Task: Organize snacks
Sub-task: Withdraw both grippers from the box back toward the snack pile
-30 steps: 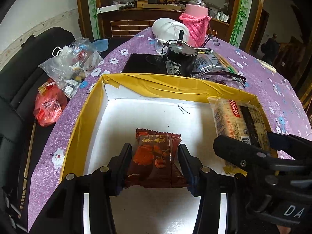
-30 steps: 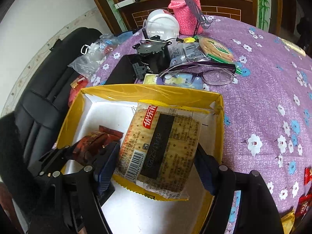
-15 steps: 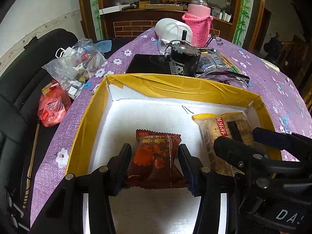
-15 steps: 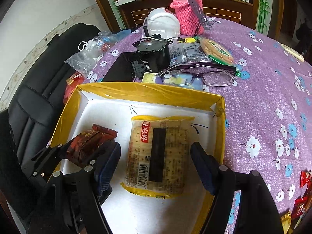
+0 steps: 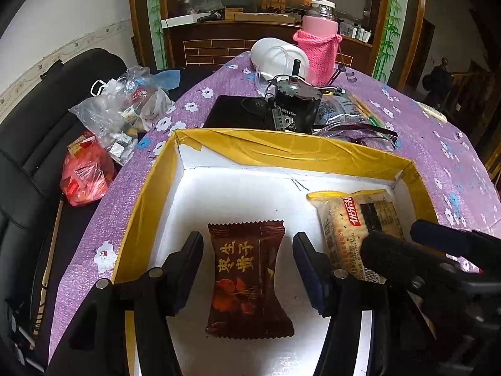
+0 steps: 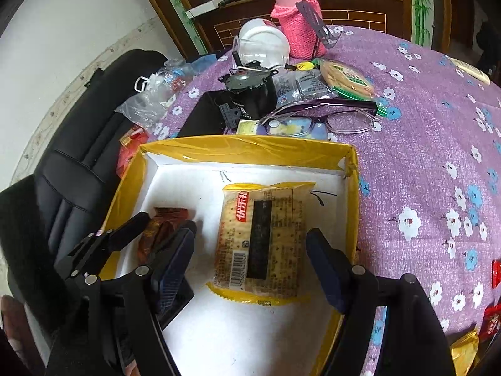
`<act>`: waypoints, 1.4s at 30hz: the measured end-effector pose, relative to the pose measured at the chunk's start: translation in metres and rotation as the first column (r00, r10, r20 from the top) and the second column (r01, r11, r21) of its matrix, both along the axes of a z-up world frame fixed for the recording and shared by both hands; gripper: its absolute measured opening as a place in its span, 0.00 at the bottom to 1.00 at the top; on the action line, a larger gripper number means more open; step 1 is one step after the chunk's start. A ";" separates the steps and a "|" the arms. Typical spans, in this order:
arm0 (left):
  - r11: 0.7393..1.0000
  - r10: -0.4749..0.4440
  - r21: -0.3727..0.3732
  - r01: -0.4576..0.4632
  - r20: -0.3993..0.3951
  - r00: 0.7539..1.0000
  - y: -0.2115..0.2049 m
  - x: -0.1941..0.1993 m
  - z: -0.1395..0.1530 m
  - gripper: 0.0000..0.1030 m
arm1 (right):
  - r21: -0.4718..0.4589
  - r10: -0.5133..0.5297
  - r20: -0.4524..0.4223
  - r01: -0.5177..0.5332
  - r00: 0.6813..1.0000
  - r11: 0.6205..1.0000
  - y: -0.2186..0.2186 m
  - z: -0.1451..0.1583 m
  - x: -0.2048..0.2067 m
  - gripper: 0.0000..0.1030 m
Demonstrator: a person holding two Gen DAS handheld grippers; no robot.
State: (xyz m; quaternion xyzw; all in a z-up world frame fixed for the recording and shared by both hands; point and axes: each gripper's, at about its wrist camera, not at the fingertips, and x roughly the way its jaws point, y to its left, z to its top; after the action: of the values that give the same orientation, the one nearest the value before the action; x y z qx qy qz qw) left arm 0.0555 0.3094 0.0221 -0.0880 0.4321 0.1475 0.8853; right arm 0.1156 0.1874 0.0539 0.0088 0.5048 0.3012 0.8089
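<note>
left claw (image 6: 162, 228) half hides brown snack (image 6: 159, 230) (label unreadable).

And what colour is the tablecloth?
Purple, with little white and blue flowers. The tablecloth shows best in the right wrist view.

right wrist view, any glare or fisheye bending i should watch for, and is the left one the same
Right wrist view: tape glare on the box rim, table edge bowed. Left wrist view: same glare, dim background, brown snack sharp.
</note>
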 end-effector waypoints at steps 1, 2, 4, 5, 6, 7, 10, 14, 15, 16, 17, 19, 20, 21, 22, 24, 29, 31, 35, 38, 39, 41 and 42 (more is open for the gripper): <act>1.000 0.001 0.000 -0.001 0.003 1.000 0.000 0.000 0.001 0.62 | 0.012 0.002 0.002 -0.002 1.000 1.000 -0.002 0.002 -0.002 0.72; 1.000 0.001 0.001 -0.001 0.005 1.000 0.000 -0.001 0.001 0.63 | 0.021 0.004 0.005 -0.004 1.000 1.000 -0.003 0.003 -0.005 0.72; 1.000 -0.001 0.006 0.001 0.007 1.000 0.000 -0.001 0.001 0.63 | 0.031 0.006 0.012 -0.007 1.000 0.999 -0.004 0.006 -0.009 0.72; 1.000 -0.002 0.007 0.002 0.007 1.000 -0.001 -0.001 0.001 0.63 | 0.034 0.007 0.013 -0.008 1.000 0.999 -0.005 0.006 -0.010 0.72; 1.000 -0.002 0.009 0.002 0.007 1.000 -0.001 -0.001 0.001 0.63 | 0.038 0.009 0.014 -0.009 1.000 0.999 -0.006 0.007 -0.011 0.72; 1.000 -0.002 0.010 0.002 0.008 1.000 -0.002 0.000 0.002 0.64 | 0.043 0.008 0.016 -0.009 1.000 0.999 -0.007 0.007 -0.012 0.72; 1.000 -0.004 0.011 0.004 0.009 1.000 -0.002 -0.001 0.002 0.65 | 0.055 0.001 0.014 -0.001 1.000 0.998 -0.012 0.008 -0.013 0.72; 1.000 -0.009 0.013 0.009 0.015 1.000 -0.003 -0.002 0.004 0.66 | 0.078 -0.009 0.014 0.007 1.000 0.997 -0.021 0.010 -0.015 0.72; 1.000 -0.013 0.012 0.013 0.021 1.000 -0.004 -0.002 0.005 0.66 | 0.088 -0.010 0.019 0.008 1.000 0.996 -0.023 0.011 -0.017 0.72; 1.000 -0.016 0.016 0.015 0.027 1.000 -0.004 -0.003 0.006 0.66 | 0.102 -0.011 0.030 0.008 0.999 0.995 -0.028 0.012 -0.020 0.72; 1.000 -0.015 0.020 0.015 0.032 0.999 -0.005 -0.003 0.007 0.66 | 0.113 -0.012 0.039 0.008 0.999 0.994 -0.031 0.013 -0.023 0.72; 1.000 -0.016 0.013 0.015 0.052 0.999 -0.004 -0.005 0.010 0.66 | 0.132 -0.012 0.056 0.005 0.998 0.991 -0.039 0.014 -0.028 0.72; 1.000 -0.013 0.007 0.013 0.064 0.998 -0.003 -0.006 0.012 0.66 | 0.136 -0.006 0.058 -0.002 0.998 0.991 -0.042 0.013 -0.030 0.72; 1.000 -0.006 0.004 0.006 0.080 0.997 -0.002 -0.008 0.015 0.66 | 0.143 0.002 0.063 -0.011 0.998 0.990 -0.044 0.013 -0.032 0.72; 1.000 0.000 0.000 0.000 0.090 0.996 -0.001 -0.009 0.016 0.67 | 0.156 0.015 0.083 -0.028 0.996 0.987 -0.047 0.016 -0.037 0.72; 1.000 0.009 -0.021 -0.007 0.118 0.993 0.003 -0.012 0.021 0.67 | 0.150 0.026 0.124 -0.045 0.992 0.988 -0.050 0.023 -0.043 0.72; 0.999 0.021 -0.051 -0.012 0.175 0.984 0.007 -0.018 0.029 0.68 | 0.153 0.028 0.162 -0.053 0.986 0.987 -0.065 0.038 -0.056 0.72; 0.999 0.018 -0.053 -0.008 0.184 0.983 0.007 -0.019 0.030 0.68 | 0.151 0.026 0.161 -0.051 0.987 0.987 -0.072 0.040 -0.058 0.72; 0.999 0.012 -0.041 -0.004 0.202 0.979 0.003 -0.020 0.033 0.68 | 0.151 0.004 0.172 -0.030 0.985 0.988 -0.097 0.045 -0.063 0.72; 0.999 0.006 -0.035 0.001 0.205 0.979 0.001 -0.020 0.034 0.68 | 0.157 -0.016 0.171 -0.011 0.985 0.988 -0.116 0.047 -0.065 0.72; 0.999 0.006 -0.032 0.001 0.201 0.980 0.001 -0.019 0.034 0.68 | 0.157 -0.022 0.171 -0.005 0.985 0.988 -0.121 0.047 -0.066 0.72; 1.000 0.002 -0.026 0.003 0.193 0.981 0.000 -0.019 0.034 0.68 | 0.161 -0.036 0.165 0.009 0.986 0.987 -0.135 0.046 -0.066 0.72; 1.000 -0.001 -0.019 0.004 0.189 0.982 -0.003 -0.019 0.035 0.68 | 0.162 -0.041 0.162 0.014 0.986 0.987 -0.139 0.046 -0.065 0.72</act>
State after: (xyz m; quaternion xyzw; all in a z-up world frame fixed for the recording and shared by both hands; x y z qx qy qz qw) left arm 0.0364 0.3069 0.0566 -0.1095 0.3478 0.1333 0.9216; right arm 0.0506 0.0488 0.0998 0.0560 0.4101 0.3293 0.8487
